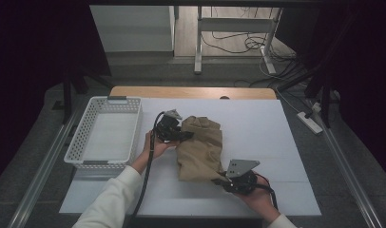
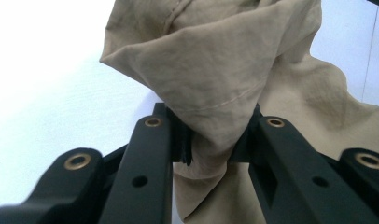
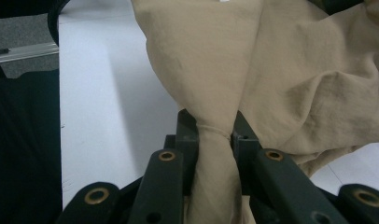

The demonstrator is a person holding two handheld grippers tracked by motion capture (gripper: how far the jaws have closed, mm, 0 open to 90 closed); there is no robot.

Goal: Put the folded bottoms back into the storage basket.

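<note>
Tan garment [image 1: 199, 148] lies bunched on white table [image 1: 276, 142], long axis running from L gripper [image 1: 178, 134] to R gripper [image 1: 223, 179]. Both jaws clamped on fabric folds at opposite ends; basket [image 1: 105, 135] sits beyond L gripper.

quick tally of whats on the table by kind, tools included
tan cloth: 1
white basket: 1
tools: 2, left tool and right tool, both shut on the cloth
total: 4
</note>
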